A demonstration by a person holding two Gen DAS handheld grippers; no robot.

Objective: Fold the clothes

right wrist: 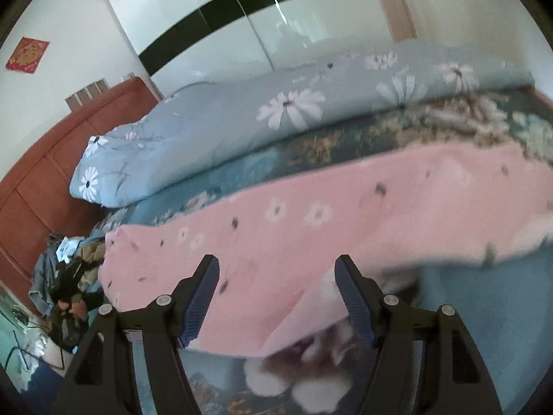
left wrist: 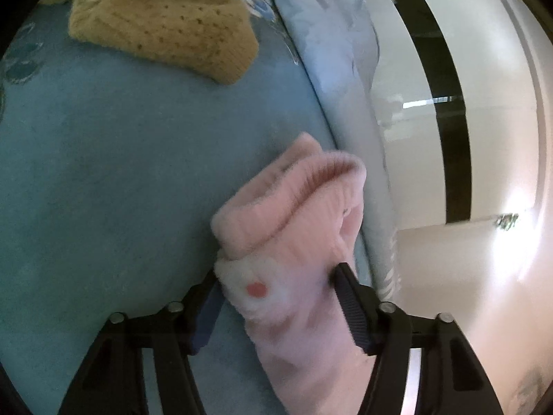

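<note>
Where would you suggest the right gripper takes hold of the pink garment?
On the near edge of the pink garment, coming in low from the front: that edge lies between the open fingers of the right gripper, while the rest spreads flat on the bed.
</note>
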